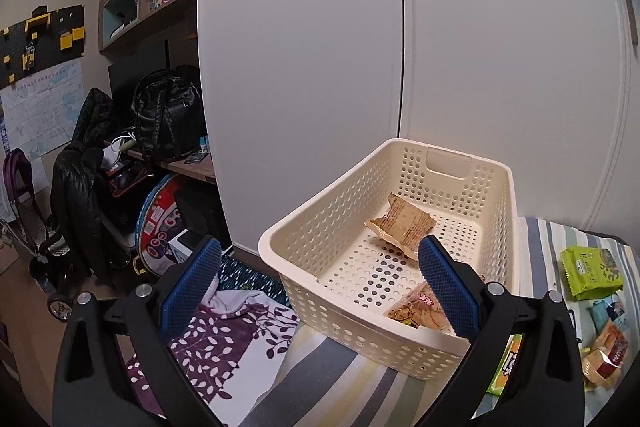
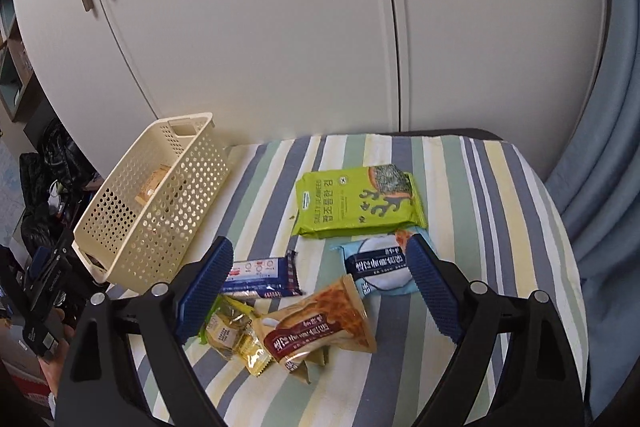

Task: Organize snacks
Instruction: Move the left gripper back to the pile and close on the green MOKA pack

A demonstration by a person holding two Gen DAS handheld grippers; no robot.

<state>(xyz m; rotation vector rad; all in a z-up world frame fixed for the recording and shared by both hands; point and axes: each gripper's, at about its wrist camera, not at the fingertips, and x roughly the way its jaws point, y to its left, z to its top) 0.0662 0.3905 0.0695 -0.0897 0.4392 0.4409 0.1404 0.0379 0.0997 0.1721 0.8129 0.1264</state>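
Right gripper (image 2: pixel 320 267) up close, jaws spread wide and empty, hovering over the striped cover (image 2: pixel 500 195). Left gripper (image 1: pixel 320 267) likewise gapes wide, nothing in it, one blue pad over the cream basket (image 1: pixel 400 355). The basket sits at the cover's left edge, two snack packets inside: a tan one (image 1: pixel 400 225) and a pinkish one (image 1: pixel 416 313). Loose on the stripes: green seaweed pack (image 2: pixel 356 203), brown pastry pack (image 2: pixel 316 327), pale blue packet (image 2: pixel 376 267), navy bar (image 2: pixel 264 277), small yellow packets (image 2: pixel 236 339).
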